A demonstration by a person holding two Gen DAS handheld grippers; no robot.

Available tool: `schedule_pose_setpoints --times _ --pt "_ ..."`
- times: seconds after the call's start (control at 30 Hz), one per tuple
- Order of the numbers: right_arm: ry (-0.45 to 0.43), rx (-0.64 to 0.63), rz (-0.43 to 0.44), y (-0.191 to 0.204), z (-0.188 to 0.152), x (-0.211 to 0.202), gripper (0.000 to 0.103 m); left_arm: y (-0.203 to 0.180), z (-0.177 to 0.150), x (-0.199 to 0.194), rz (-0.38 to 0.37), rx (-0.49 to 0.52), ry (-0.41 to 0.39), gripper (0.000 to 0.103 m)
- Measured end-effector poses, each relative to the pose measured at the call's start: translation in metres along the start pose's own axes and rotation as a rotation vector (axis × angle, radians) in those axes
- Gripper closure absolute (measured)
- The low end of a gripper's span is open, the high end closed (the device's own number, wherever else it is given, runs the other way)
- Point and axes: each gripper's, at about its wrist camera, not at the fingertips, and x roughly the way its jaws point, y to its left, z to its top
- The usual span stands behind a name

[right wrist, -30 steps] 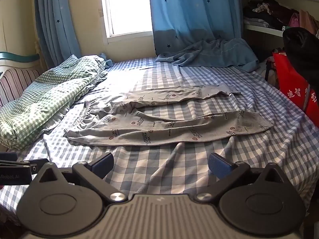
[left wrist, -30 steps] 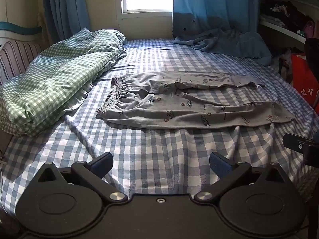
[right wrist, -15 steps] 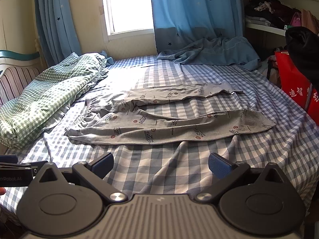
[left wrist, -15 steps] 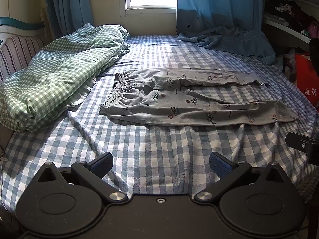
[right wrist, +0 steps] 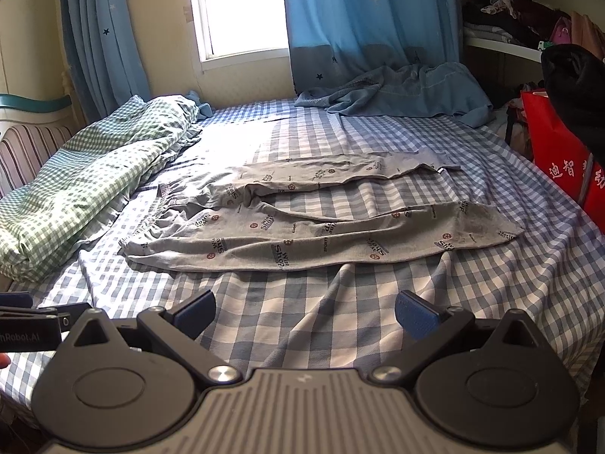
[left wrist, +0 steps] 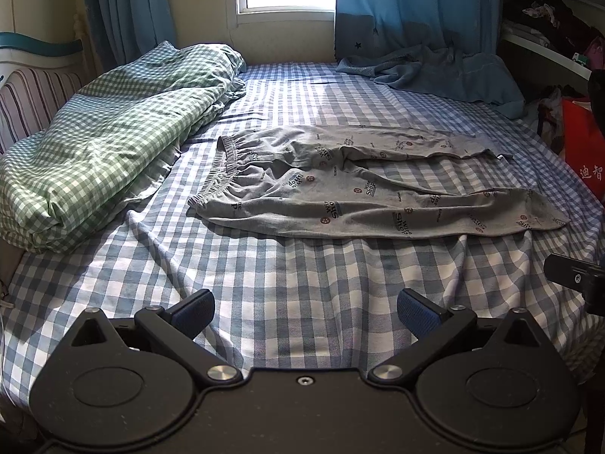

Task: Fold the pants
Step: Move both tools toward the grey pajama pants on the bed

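Grey printed pants (left wrist: pixel 340 193) lie flat on the blue checked bed sheet (left wrist: pixel 287 283), waistband to the left, both legs stretched to the right and spread apart. They also show in the right wrist view (right wrist: pixel 302 227). My left gripper (left wrist: pixel 305 312) is open and empty, hovering over the sheet short of the pants' near edge. My right gripper (right wrist: pixel 304 312) is open and empty, likewise short of the near leg. The right gripper's body shows at the left view's right edge (left wrist: pixel 578 280).
A green checked duvet (left wrist: pixel 102 143) is heaped along the bed's left side. A blue blanket (left wrist: pixel 435 72) lies at the far right by the curtain. A red bag (right wrist: pixel 559 159) and shelves with clothes (right wrist: pixel 522 30) stand right of the bed.
Both grippers have moved forward toward the pants, which now look larger and closer. Both stay open. The pants have not moved.
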Motion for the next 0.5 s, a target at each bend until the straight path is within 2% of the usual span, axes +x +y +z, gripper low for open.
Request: schedule_pose_setpoints --times 0.5 --pt "0.048 0.011 -0.002 -0.009 0.006 0.021 0.000 -0.009 0.008 0.025 0.016 0.004 0.052 0.001"
